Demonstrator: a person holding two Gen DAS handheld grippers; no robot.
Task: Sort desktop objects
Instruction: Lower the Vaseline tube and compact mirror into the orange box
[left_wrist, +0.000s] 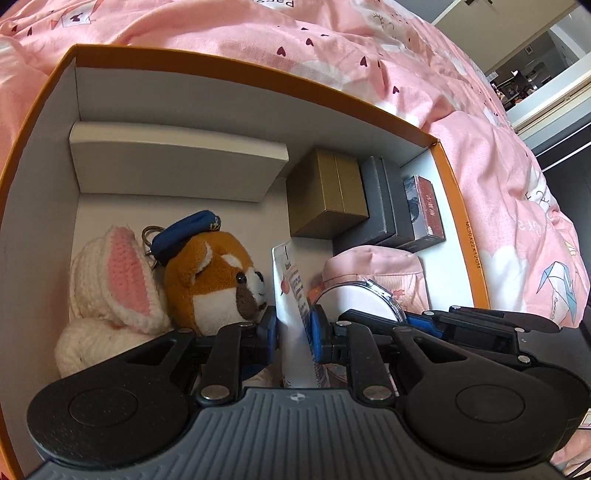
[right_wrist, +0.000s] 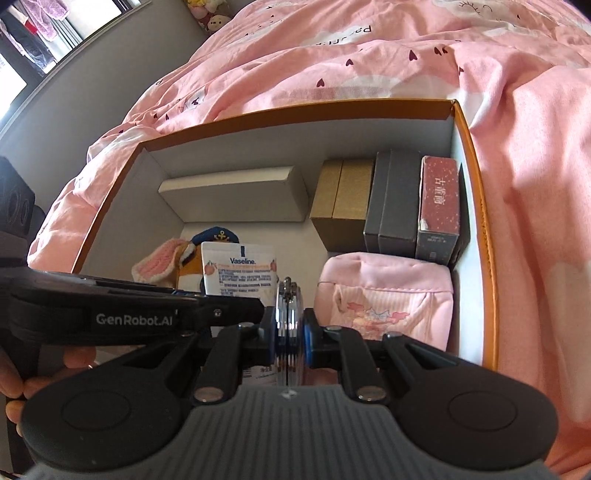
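Vaseline tube (left_wrist: 295, 325), pinched upright in the left hand-held gripper (left_wrist: 293, 332) inside the orange box (left_wrist: 229, 66), should go down just ahead between plush dog (left_wrist: 218, 284) and compact mirror (right_wrist: 288, 325), which the right hand-held gripper (right_wrist: 289, 338) clamps edge-on.

- I see the white Vaseline tube (left_wrist: 295, 317) upright on edge, clamped in left gripper (left_wrist: 293, 326).
- Round compact mirror (right_wrist: 289, 317) on edge, pinched by right gripper (right_wrist: 290, 334), beside the pink pouch (right_wrist: 388, 295).
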